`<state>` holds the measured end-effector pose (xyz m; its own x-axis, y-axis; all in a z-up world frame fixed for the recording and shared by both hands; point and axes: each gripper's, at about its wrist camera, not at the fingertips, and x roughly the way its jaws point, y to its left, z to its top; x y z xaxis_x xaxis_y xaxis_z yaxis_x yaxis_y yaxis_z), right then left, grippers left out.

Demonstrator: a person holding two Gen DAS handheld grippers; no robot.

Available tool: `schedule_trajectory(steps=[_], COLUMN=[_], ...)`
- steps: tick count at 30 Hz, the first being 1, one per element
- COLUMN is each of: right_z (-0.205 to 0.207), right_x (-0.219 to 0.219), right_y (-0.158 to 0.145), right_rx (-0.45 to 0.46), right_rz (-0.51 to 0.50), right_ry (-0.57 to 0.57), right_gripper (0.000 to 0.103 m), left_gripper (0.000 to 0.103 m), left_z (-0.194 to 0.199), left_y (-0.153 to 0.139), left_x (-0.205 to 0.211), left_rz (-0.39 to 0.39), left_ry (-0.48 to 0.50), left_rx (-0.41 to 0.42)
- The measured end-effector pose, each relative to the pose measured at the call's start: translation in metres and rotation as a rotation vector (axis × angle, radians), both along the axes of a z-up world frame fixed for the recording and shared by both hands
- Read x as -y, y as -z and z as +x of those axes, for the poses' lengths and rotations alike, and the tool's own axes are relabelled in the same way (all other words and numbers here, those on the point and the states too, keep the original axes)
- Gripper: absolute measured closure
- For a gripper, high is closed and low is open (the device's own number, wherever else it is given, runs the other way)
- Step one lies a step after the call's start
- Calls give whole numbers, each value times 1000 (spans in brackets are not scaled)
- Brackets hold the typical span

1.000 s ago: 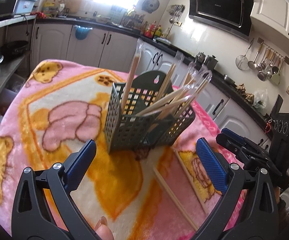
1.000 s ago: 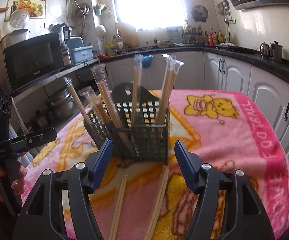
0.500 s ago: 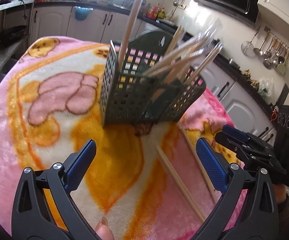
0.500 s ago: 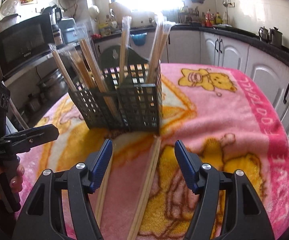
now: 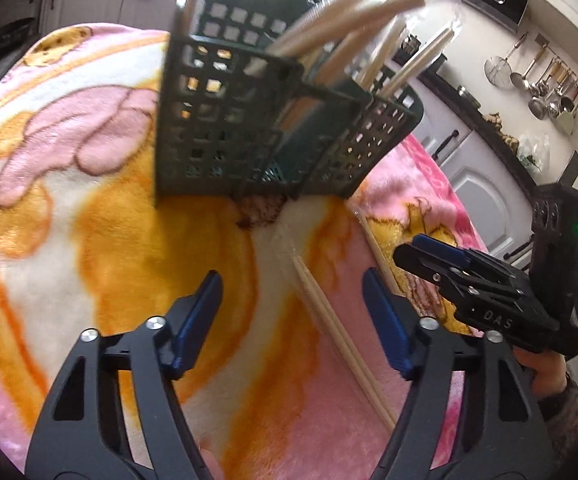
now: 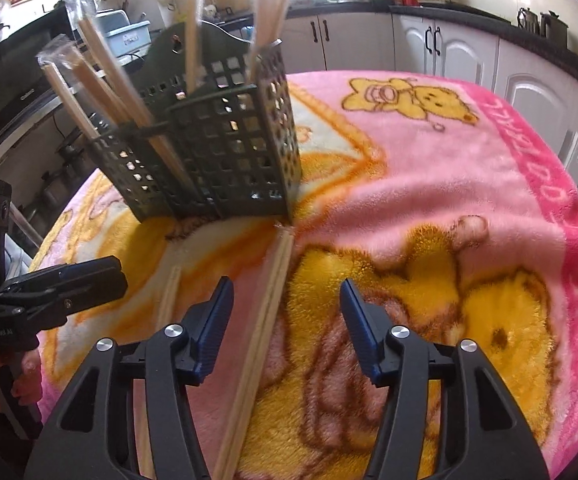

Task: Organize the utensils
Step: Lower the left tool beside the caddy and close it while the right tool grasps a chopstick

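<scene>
A dark green lattice utensil basket [image 5: 249, 128] stands on the pink and orange blanket [image 5: 89, 220] and holds several wrapped chopstick pairs [image 5: 353, 12]; it also shows in the right wrist view [image 6: 225, 152]. Two chopstick pairs lie flat on the blanket in front of it: one [image 5: 337, 324] lies between my left gripper's open jaws [image 5: 293, 320], the other [image 6: 265, 332] between my right gripper's open jaws [image 6: 287, 320]. In the right wrist view the first pair [image 6: 169, 292] lies to the left. Both grippers are empty and low over the blanket.
The right gripper [image 5: 477, 292] shows at the right of the left wrist view; the left gripper [image 6: 49, 296] shows at the left of the right wrist view. White kitchen cabinets [image 6: 441, 48] and a dark counter ring the table. Hanging ladles [image 5: 545, 84] are on the wall.
Both grippers have moved forward and down toward the blanket. The basket now looms larger, and each gripper now straddles a chopstick pair lying on the blanket.
</scene>
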<state>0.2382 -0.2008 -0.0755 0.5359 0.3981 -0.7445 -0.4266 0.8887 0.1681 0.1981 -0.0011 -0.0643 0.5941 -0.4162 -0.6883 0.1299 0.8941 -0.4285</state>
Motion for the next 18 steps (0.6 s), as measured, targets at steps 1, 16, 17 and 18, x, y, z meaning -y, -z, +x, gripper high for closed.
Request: schedule_trajectory(steps=[1,16,17,18], right_z=[3,40,43,45], right_x=[0,-8,-10,-12], right_y=[2,6,7,8], right_rx=[-7,-75,-86,-92], right_rz=[2,14,14,12], right_ry=[-1,-26,-31,-32], right_gripper=[53,58,58,58], left_gripper=[46,84,87,90], left_z=[2,41,42,43], left_y=[1,19,20,21], left_x=[2,13,12,11], left_rz=[-5,4,11,12], left_ry=[6,-17,-22,-24], left_rx=[-5,-83,-84,-86])
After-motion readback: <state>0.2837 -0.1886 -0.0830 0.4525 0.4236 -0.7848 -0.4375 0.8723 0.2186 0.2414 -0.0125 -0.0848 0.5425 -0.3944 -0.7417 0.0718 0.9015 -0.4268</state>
